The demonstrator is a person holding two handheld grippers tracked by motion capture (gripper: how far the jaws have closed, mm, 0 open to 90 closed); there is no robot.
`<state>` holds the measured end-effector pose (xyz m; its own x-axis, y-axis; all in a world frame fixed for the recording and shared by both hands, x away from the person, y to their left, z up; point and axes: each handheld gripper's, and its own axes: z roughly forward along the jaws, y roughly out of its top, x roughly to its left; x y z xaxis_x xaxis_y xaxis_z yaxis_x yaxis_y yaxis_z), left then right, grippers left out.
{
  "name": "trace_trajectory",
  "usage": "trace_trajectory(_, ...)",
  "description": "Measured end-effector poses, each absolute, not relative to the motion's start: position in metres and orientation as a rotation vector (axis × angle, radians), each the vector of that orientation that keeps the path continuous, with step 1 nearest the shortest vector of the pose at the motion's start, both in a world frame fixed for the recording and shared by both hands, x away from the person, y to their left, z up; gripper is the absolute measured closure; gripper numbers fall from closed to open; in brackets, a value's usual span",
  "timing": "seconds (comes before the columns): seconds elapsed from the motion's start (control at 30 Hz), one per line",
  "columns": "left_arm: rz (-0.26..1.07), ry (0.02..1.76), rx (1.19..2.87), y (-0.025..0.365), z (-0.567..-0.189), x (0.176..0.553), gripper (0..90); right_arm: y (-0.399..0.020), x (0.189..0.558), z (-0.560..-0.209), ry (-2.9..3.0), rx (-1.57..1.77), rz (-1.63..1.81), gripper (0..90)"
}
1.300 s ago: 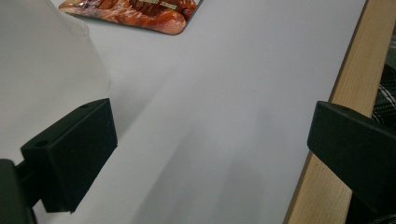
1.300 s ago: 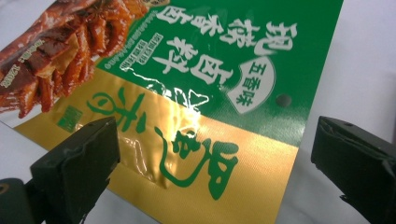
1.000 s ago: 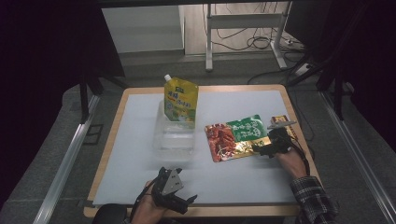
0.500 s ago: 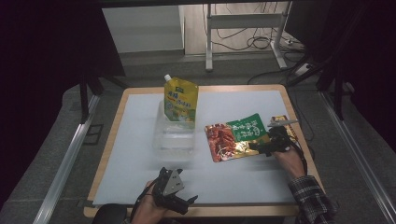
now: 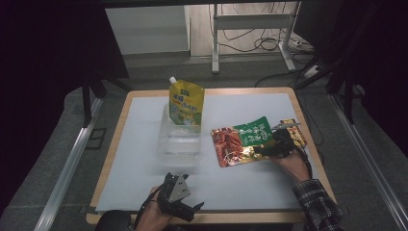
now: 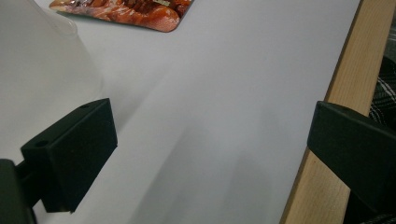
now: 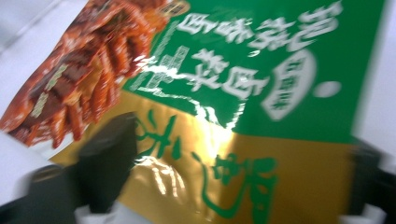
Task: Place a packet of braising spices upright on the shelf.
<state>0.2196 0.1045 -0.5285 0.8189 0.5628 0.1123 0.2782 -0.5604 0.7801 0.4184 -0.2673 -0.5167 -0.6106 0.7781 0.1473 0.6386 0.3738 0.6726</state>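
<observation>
Right tongs (image 5: 269, 150), frame right: your jaws have just been closing around the snack packet (image 5: 243, 139); left tongs (image 5: 185, 209) open, bottom centre.

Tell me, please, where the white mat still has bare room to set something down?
The left strip of the white mat, between the wooden table edge and the clear container, is bare. So is the front band between the left tongs and the right hand. It is crowded mid-right, where the right tongs meet the snack packet.

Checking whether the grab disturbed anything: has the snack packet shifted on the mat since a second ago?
No. The snack packet lies equally near the clear container.
</observation>
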Motion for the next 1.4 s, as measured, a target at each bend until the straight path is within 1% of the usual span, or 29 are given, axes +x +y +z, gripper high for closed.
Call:
trace_trajectory(0.07, 0.45, 0.613, 2.191, 0.104, -0.529, 0.22, 1.4, -0.27, 0.419, -0.513, 2.408, 1.308, 1.043, 36.7)
trace_trajectory(0.1, 0.451, 0.613, 2.192, 0.104, -0.529, 0.22, 1.4, -0.272, 0.419, -0.511, 2.396, 1.323, 1.052, 45.9)
trace_trajectory(0.2, 0.453, 0.612, 2.195, 0.104, -0.529, 0.219, 1.5, -0.274, 0.418, -0.51, 2.402, 1.317, 1.044, 66.0)
trace_trajectory(0.27, 0.454, 0.61, 2.198, 0.103, -0.529, 0.219, 1.5, -0.273, 0.417, -0.51, 2.406, 1.303, 1.018, 75.1)
trace_trajectory(0.33, 0.455, 0.609, 2.2, 0.103, -0.529, 0.219, 1.5, -0.272, 0.417, -0.509, 2.408, 1.296, 0.987, 80.4)
trace_trajectory(0.4, 0.455, 0.608, 2.202, 0.103, -0.529, 0.219, 1.5, -0.272, 0.417, -0.508, 2.405, 1.32, 0.99, 81.4)
trace_trajectory(0.5, 0.457, 0.607, 2.203, 0.103, -0.53, 0.219, 1.5, -0.271, 0.417, -0.508, 2.412, 1.348, 0.992, 77.0)
trace_trajectory(0.53, 0.458, 0.607, 2.203, 0.102, -0.53, 0.219, 1.5, -0.271, 0.418, -0.508, 2.417, 1.358, 0.995, 77.0)
trace_trajectory(0.57, 0.458, 0.606, 2.204, 0.102, -0.53, 0.219, 1.5, -0.271, 0.418, -0.508, 2.417, 1.356, 0.99, 79.0)
trace_trajectory(0.6, 0.459, 0.606, 2.205, 0.102, -0.53, 0.219, 1.5, -0.271, 0.418, -0.507, 2.419, 1.344, 0.977, 83.2)
trace_trajectory(0.77, 0.465, 0.604, 2.208, 0.102, -0.53, 0.219, 1.6, -0.27, 0.415, -0.503, 2.427, 1.291, 0.981, 88.6)
trace_trajectory(1.4, 0.472, 0.615, 2.204, 0.104, -0.529, 0.22, 1.7, -0.267, 0.408, -0.479, 2.333, 1.195, 1.109, 88.1)
